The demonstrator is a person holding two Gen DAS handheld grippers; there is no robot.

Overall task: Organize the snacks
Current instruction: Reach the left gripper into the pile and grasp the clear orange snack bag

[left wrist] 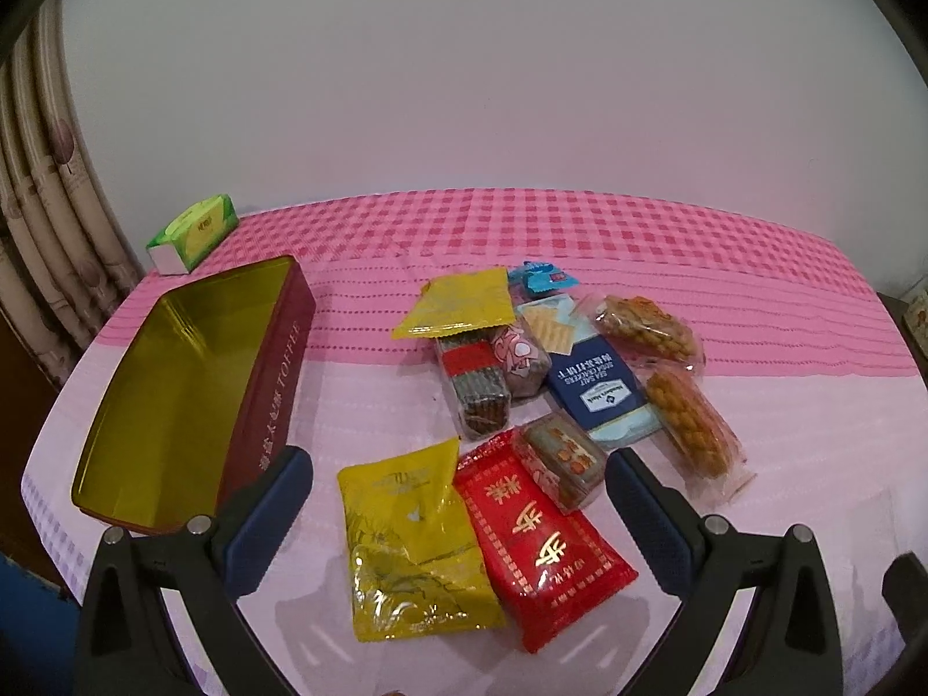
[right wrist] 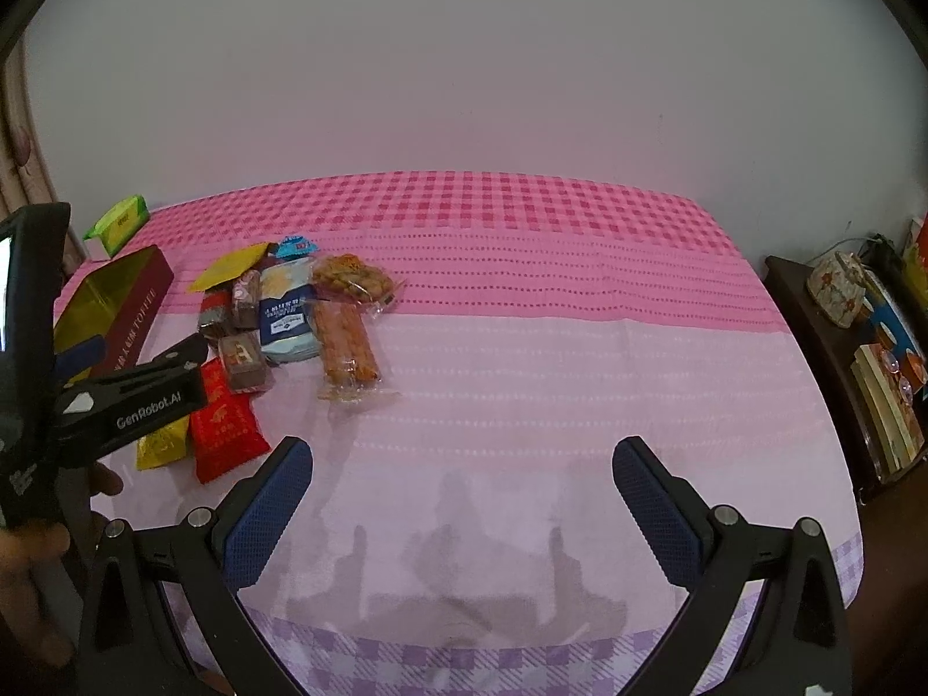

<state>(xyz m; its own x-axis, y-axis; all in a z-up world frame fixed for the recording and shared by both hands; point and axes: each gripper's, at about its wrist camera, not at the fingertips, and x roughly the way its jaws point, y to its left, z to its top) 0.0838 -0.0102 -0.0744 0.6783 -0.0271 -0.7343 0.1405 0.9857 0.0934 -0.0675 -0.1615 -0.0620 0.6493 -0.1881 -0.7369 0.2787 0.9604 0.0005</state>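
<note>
My left gripper is spread wide and holds nothing, a yellow pouch and a red packet with gold characters lying between its fingers. Left of it stands the open tin, lettered "TOFFEE". Just ahead lies the blue pack (reading "SEA SALT CRACKERS"). My right gripper, also wide and holding nothing, sits over bare tablecloth, snacks ahead-left.

yellow packet half hidden behind left tool.
</note>
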